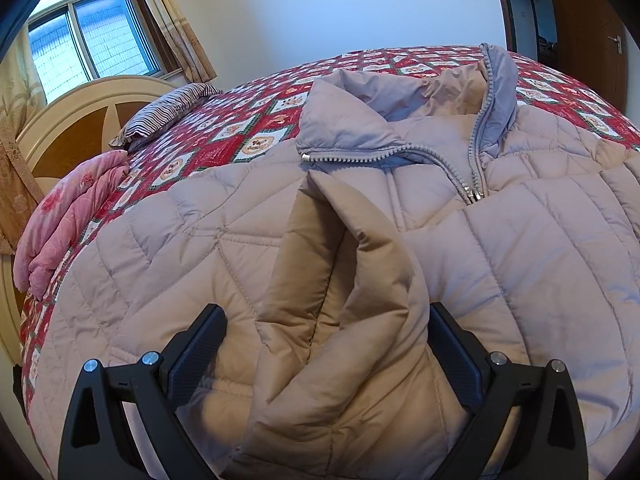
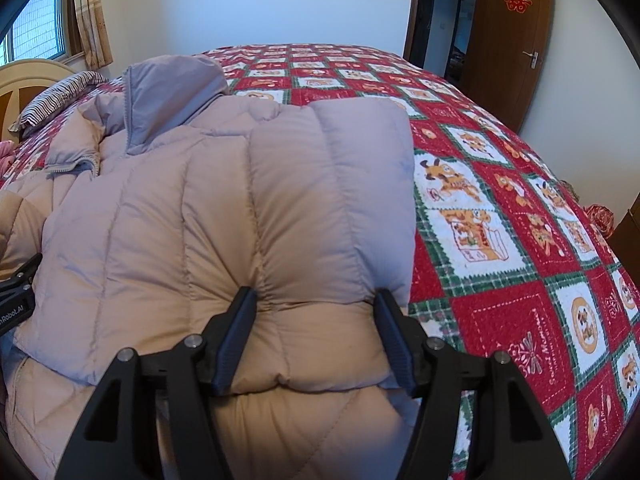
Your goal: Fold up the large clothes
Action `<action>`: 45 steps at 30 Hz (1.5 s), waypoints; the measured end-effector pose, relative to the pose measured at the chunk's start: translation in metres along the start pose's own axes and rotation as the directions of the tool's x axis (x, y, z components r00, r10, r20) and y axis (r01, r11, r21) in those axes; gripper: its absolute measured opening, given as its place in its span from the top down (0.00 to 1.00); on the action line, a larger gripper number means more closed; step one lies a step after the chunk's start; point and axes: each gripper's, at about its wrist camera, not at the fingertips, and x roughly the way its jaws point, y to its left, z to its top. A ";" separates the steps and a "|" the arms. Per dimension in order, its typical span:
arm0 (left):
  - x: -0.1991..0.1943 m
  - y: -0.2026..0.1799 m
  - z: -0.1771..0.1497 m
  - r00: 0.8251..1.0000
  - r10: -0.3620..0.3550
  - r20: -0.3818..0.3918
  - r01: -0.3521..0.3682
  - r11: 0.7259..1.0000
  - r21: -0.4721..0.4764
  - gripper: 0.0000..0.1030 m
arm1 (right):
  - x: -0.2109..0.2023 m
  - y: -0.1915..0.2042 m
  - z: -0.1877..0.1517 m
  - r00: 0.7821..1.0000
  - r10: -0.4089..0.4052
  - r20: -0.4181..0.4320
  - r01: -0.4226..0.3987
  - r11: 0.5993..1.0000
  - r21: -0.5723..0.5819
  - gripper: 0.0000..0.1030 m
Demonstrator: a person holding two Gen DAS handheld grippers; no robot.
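From the left wrist view, the left hand-held gripper [image 1: 326,344] stands wide, its two dark pads either side of a thick fold of sleeve [image 1: 340,300] that rises between them. Neither pad seems to press the cloth; on the right side the padding comes close enough that I cannot rule out a light touch. The quilted jacket [image 1: 520,240] lies spread on the bed [image 1: 248,120], directly ahead of and beneath this gripper, its collar [image 1: 496,92] far ahead and to the right, the zip [image 1: 472,176] closed up to just below the collar. I judge the sleeves are being laid across the body. To do it well, let the sleeve drop flat onto the chest, then smooth the ridge down so no air pocket stays in the padding.

From the right wrist view, the right hand-held gripper [image 2: 316,328] has its jaws spread about a puffy folded sleeve panel [image 2: 280,208], and the padding bulges between the pads and meets both of them, so it looks lightly held, not squeezed. The left gripper's black body peeks in at the far left edge. The panel lies ahead of the fingers, over the jacket's body. Square its outer edge with the jacket's side before letting go.

The jacket's long axis runs away from both grippers, hem nearest, collar pointing toward the far side of the bed, slightly toward the headboard [image 2: 24,76] on the left.
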 end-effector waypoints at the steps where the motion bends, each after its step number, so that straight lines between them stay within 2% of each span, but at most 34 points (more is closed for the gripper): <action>1: 0.000 0.000 0.000 1.000 0.000 0.000 0.000 1.000 0.000 0.04 | 0.000 0.000 0.000 1.000 -0.001 0.000 0.001 1.000 -0.001 0.38; 11: 0.001 0.000 0.002 1.000 -0.003 -0.014 0.003 1.000 0.011 0.03 | 0.000 0.000 0.000 1.000 -0.005 0.000 0.005 1.000 -0.001 0.37; 14: -0.016 0.017 0.009 0.998 -0.045 -0.042 0.045 0.999 0.010 0.03 | -0.001 -0.003 0.002 1.000 -0.009 -0.008 0.009 1.000 0.002 0.31; 15: -0.025 0.026 0.010 0.998 -0.051 -0.031 0.051 0.999 0.001 0.03 | -0.004 -0.003 0.003 1.000 -0.007 -0.010 0.007 1.000 -0.003 0.28; 17: -0.056 0.057 0.008 0.998 -0.053 0.027 0.054 0.998 -0.016 0.03 | -0.018 -0.006 0.002 1.000 -0.009 -0.013 0.009 1.000 0.000 0.28; 19: -0.079 0.090 -0.001 0.995 -0.053 0.084 0.054 0.999 -0.008 0.03 | -0.042 -0.008 -0.004 0.999 0.036 -0.001 -0.036 0.999 0.036 0.24; 22: -0.092 0.150 -0.029 0.994 0.044 0.100 -0.044 0.999 -0.008 0.03 | -0.076 0.000 -0.022 0.994 0.104 0.019 -0.104 0.994 0.019 0.16; 25: -0.085 0.221 -0.067 0.989 0.147 0.032 -0.145 0.987 -0.064 0.03 | -0.102 0.018 -0.046 0.992 0.121 0.027 -0.119 0.991 -0.053 0.16; 28: -0.077 0.290 -0.107 0.967 0.251 -0.042 -0.255 0.956 -0.148 0.03 | -0.119 0.033 -0.068 0.989 0.147 0.035 -0.143 0.985 -0.094 0.16; 30: -0.070 0.336 -0.136 0.953 0.277 -0.123 -0.299 0.927 -0.227 0.03 | -0.127 0.041 -0.080 0.988 0.143 0.053 -0.137 0.985 -0.108 0.16; 33: -0.061 0.374 -0.172 0.947 0.252 -0.201 -0.307 0.897 -0.320 0.04 | -0.133 0.049 -0.093 0.986 0.154 0.065 -0.147 0.984 -0.099 0.16; 35: -0.056 0.384 -0.192 0.953 0.201 -0.225 -0.275 0.885 -0.375 0.04 | -0.136 0.053 -0.097 0.982 0.175 0.068 -0.169 0.982 -0.079 0.16; 39: -0.047 0.385 -0.203 0.967 0.121 -0.222 -0.215 0.858 -0.466 0.04 | -0.141 0.066 -0.105 0.977 0.200 0.073 -0.194 0.977 -0.086 0.16; 42: -0.044 0.379 -0.197 0.973 0.094 -0.210 -0.189 0.847 -0.497 0.04 | -0.142 0.077 -0.110 0.977 0.202 0.069 -0.193 0.975 -0.111 0.16; 43: -0.043 0.376 -0.193 0.974 0.092 -0.205 -0.185 0.848 -0.497 0.08 | -0.143 0.078 -0.111 0.977 0.201 0.072 -0.192 0.975 -0.114 0.16; 44: -0.043 0.374 -0.192 0.977 0.084 -0.195 -0.172 0.852 -0.494 0.22 | -0.143 0.079 -0.111 0.977 0.201 0.073 -0.192 0.975 -0.113 0.16; 45: -0.044 0.371 -0.189 0.981 0.076 -0.180 -0.155 0.861 -0.485 0.31 | -0.143 0.079 -0.112 0.977 0.201 0.073 -0.192 0.975 -0.109 0.16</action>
